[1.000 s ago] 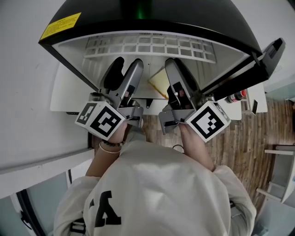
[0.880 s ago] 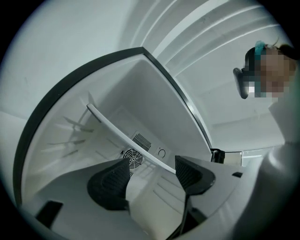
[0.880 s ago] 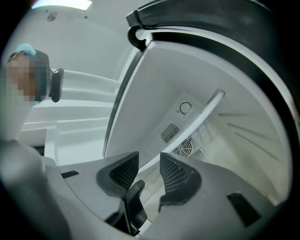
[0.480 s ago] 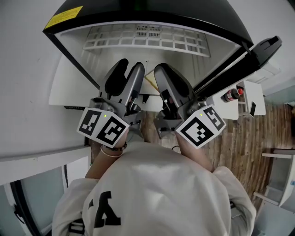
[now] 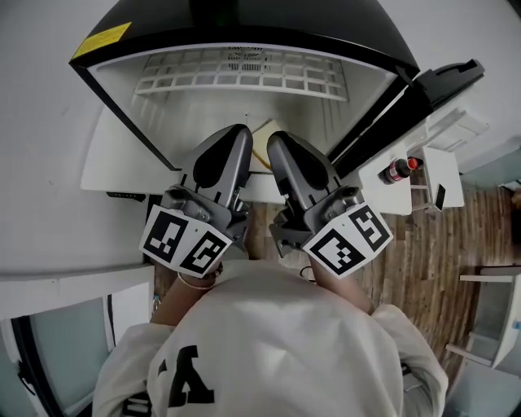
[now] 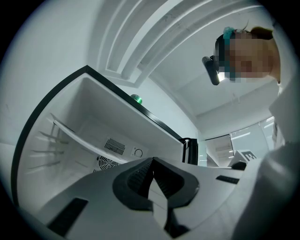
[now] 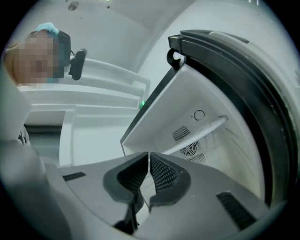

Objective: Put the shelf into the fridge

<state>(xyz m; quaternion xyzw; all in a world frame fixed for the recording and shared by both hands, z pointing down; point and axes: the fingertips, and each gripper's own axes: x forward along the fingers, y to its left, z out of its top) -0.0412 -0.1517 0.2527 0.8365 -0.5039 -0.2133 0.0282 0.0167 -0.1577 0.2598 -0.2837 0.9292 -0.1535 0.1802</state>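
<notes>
Two tongs, both empty, both closed. My left tongs have the ribbed pads pressed together at the tips with nothing between them. The right tongs are the same, apart from a hairline slit between the pads. From the head view they sit side by side in front of the open fridge, tips angled toward each other and close together, just at the front edge of the opening.

The shelf is in the fridge. It's the white wire grid lying flat across the cabinet, running from one side wall to the other and sitting toward the back. Neither pair of tongs touches it, and both are well clear of it. In both gripper views its front rail crosses the white interior, with the round fan vent below it on the back wall.

The door is swung wide open on my right. There's a yellow label on the black top, at my left corner. The fridge stands on a white table, and off to the right a small red-capped bottle sits near the door. Something flat and pale yellow lies just past the tips, but I can't tell what it is. Below all that is wood floor.
</notes>
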